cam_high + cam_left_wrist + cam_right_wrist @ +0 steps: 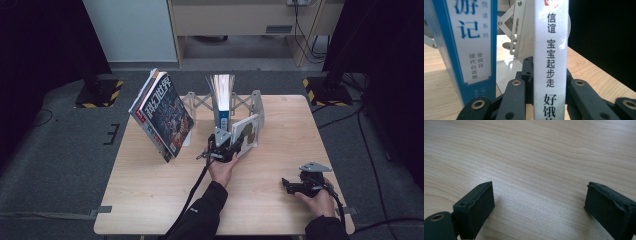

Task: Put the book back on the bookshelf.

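Note:
A thin white book (pixel 247 131) with Chinese print down its spine (pixel 550 50) stands tilted at the right end of the white folding rack (pixel 196 103). My left gripper (pixel 233 146) is shut on its spine, one black jaw on each side (pixel 549 86). Just to its left a thick blue-spined book (pixel 223 102) stands upright in the rack (pixel 469 45). Near the table's front right my right gripper (pixel 291 185) lies low over the bare wood, jaws wide apart and holding nothing (pixel 539 205).
A stack of magazines (pixel 161 115) leans steeply against the rack's left end. The wooden table (pixel 150 190) has open surface across its front half. Dark stands with yellow-black bases (pixel 98 93) sit on the floor beyond both back corners.

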A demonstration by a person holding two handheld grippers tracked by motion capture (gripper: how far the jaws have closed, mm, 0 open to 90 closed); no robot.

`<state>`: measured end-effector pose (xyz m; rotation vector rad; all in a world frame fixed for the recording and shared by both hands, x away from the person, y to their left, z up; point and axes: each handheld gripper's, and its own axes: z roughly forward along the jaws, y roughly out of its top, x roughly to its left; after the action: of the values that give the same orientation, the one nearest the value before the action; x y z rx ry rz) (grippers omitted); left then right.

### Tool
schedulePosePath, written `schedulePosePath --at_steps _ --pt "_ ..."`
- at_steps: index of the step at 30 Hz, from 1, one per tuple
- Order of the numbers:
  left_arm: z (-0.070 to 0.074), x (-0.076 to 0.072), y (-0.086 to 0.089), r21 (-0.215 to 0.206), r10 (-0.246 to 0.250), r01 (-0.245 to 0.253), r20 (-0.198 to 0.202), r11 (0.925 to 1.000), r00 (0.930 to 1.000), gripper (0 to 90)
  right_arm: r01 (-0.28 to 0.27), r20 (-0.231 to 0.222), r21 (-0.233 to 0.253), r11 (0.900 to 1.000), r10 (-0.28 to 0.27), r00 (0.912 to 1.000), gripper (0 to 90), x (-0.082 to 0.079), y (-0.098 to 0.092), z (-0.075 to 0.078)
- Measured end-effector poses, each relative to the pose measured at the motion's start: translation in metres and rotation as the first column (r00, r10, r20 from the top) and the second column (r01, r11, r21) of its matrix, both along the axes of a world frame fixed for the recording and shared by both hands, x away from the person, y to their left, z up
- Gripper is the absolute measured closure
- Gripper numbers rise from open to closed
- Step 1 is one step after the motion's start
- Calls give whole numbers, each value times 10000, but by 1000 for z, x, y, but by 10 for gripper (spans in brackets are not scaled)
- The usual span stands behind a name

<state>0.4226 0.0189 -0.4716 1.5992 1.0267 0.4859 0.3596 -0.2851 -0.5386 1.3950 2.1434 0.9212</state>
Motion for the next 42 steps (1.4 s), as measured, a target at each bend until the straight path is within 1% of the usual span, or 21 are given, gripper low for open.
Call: schedulePosePath --at_steps 4,7,12,18,20,22,27,30,36,42 --pt "-3 -2 1 72 -47 47 -9 10000 10000 740 -6 2 -6 10000 6 10000 91 0 0 0" --pt "-10 -5 5 172 -150 152 -150 9997 9998 737 -5 -14 1 10000 5 10000 90 0 0 0" --pt "-18 -13 7 560 -320 329 -155 9979 9994 736 -21 9 -20 10000 21 10000 90 0 0 0" --pt "-28 -20 8 826 -359 379 -257 9959 9990 737 -26 5 -22 10000 26 10000 90 0 0 0" --pt "-31 -22 9 842 -411 445 -416 9955 9983 738 -28 16 -30 10000 28 10000 89 0 0 0" --pt "-35 -24 10 741 -455 493 -519 9960 9976 738 -27 9 -22 10000 27 10000 90 0 0 0" --pt "-45 -27 13 781 -489 549 -764 9954 9959 738 -28 6 -23 10000 28 10000 89 0 0 0" --pt "-48 -29 14 727 -451 503 -718 9961 9964 737 -29 8 -24 10000 29 10000 89 0 0 0" --pt "-49 -31 7 985 -446 481 -375 9940 9983 740 -11 -1 -6 10000 11 10000 88 0 0 0" --pt "-52 -28 3 729 -425 446 -313 9963 9986 736 -49 5 -43 10000 49 10000 86 0 0 0"
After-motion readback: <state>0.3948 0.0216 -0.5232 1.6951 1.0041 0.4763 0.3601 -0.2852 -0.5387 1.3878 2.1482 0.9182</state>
